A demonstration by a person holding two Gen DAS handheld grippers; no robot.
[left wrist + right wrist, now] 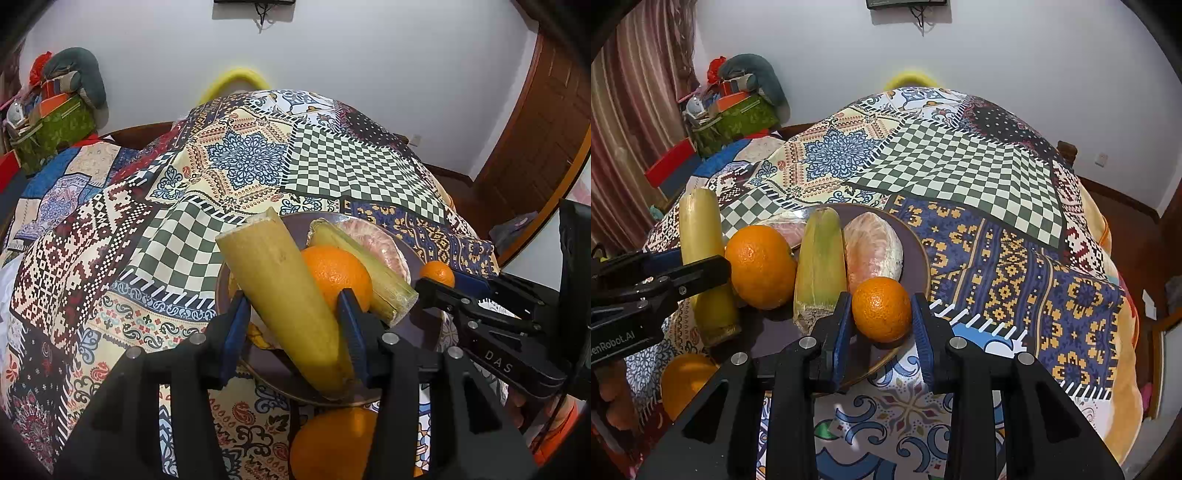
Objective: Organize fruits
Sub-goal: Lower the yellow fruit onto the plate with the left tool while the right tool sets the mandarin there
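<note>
The fruits gather on the purple plate [916,254] so they sit together: left gripper [293,317] fingers, loosened around a sugarcane piece [280,295], let it rest there; right gripper [881,325] fingers clamp a small orange [881,308] at the rim.

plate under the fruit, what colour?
Dull purple plate with a thin lighter rim; clearest in the right wrist view.

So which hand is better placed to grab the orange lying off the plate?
The left gripper: that orange lies just beneath it, while the right gripper grips a small orange.
</note>
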